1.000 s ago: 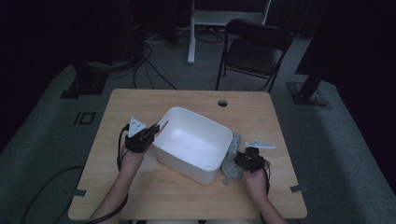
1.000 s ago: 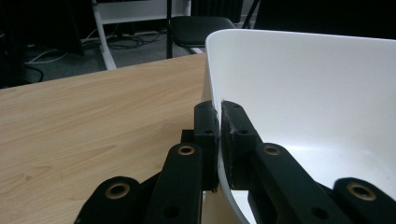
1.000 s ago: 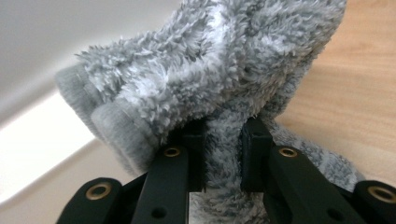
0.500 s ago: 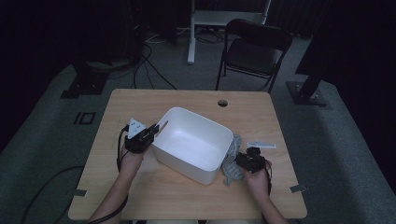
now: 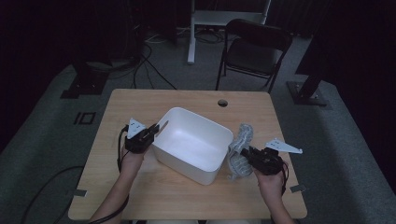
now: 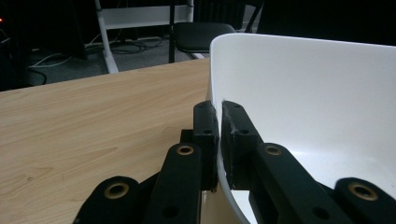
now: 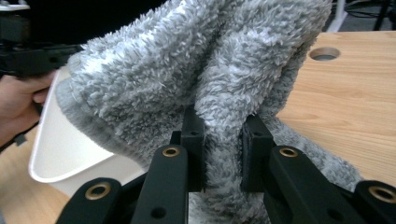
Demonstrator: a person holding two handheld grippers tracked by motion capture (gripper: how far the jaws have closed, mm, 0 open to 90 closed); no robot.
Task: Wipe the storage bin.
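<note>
A white plastic tub [image 5: 194, 142] stands in the middle of the wooden table [image 5: 187, 100]. My left gripper [image 5: 154, 130] is shut on the tub's left rim [image 6: 215, 100], one jaw inside the wall and one outside. A fluffy grey cloth [image 5: 240, 144] lies bunched just right of the tub. My right gripper [image 5: 245, 154] is shut on a fold of that grey cloth [image 7: 205, 79], which bulges above the jaws, its upper part raised off the table. Past the cloth, the right gripper view shows the tub [image 7: 60, 149] and the other hand [image 7: 18, 102].
A round cable hole [image 5: 222, 102] sits near the table's far edge. A black folding chair [image 5: 254, 49] and a white stand [image 5: 224, 16] are behind the table. Cables lie on the grey floor at the left.
My right gripper has risen and shifted a little to the right, lifting the grey cloth with it. The left gripper and the tub have stayed put.
</note>
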